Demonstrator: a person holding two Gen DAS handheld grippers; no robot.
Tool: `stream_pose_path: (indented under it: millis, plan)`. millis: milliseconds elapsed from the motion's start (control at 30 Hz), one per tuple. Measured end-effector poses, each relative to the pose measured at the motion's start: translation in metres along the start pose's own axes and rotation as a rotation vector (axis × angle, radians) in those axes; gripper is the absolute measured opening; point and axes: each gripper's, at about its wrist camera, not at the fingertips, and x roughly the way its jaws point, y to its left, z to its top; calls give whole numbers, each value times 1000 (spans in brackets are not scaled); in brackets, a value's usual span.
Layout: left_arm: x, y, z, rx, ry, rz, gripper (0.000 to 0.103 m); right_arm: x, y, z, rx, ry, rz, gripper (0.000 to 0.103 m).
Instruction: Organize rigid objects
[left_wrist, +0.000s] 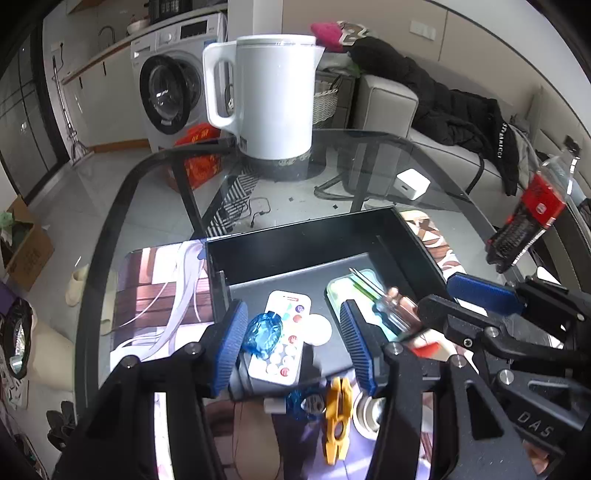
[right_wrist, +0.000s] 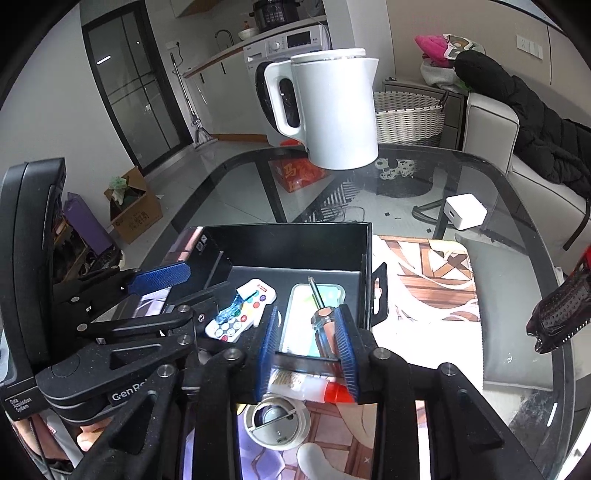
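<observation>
An open black box (left_wrist: 314, 240) (right_wrist: 295, 240) sits on a glass table. Inside lie a white remote (left_wrist: 284, 336) (right_wrist: 243, 310) and a pale green tray (left_wrist: 351, 288) (right_wrist: 317, 317). My left gripper (left_wrist: 291, 339) is open above the remote, with a blue translucent object (left_wrist: 263, 334) (right_wrist: 231, 308) against its left finger. My right gripper (right_wrist: 308, 336) is open over the tray, with a clear-handled screwdriver (right_wrist: 323, 314) (left_wrist: 391, 306) between its fingers, shaft pointing into the box. A red-capped tube (right_wrist: 306, 386) lies below.
A white kettle (left_wrist: 273, 96) (right_wrist: 332, 107) stands behind the box, a white charger (left_wrist: 412, 183) (right_wrist: 465, 211) to its right. A yellow clip (left_wrist: 336, 417), a small round lid (right_wrist: 277, 421) and a black-red comb (left_wrist: 524, 221) lie around. Printed mats cover the table.
</observation>
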Motion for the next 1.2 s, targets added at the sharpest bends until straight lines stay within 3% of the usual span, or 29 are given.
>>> stream_pose_path:
  millis: [100,300,467,567,833,1033,1100,1200]
  plan:
    - [-11,-2,-6,14,-5,1,54,-11,2,-6,-12,-8,13,44]
    - [-16,-5,-28,33,63,-16,55,-20,7,-20,-42,28,32,45]
    - [-24,-1,-43,48,66,19,57,-16,9,-36,-78,71,29,45]
    - [-23,4,-50,37,100,-8,57,-9,9,-44,-93,100,28,45]
    - [-5,1,-70,81,202,22,57,19,18,-59,-125,195,41,50]
    - [-7,17,-70,36,206,25,57,40,25,-65,-140,248,40,51]
    - [-7,17,-70,30,209,19,57,47,27,-67,-152,268,46,58]
    - [-6,12,-69,40,210,10,57,56,33,-73,-186,280,8,58]
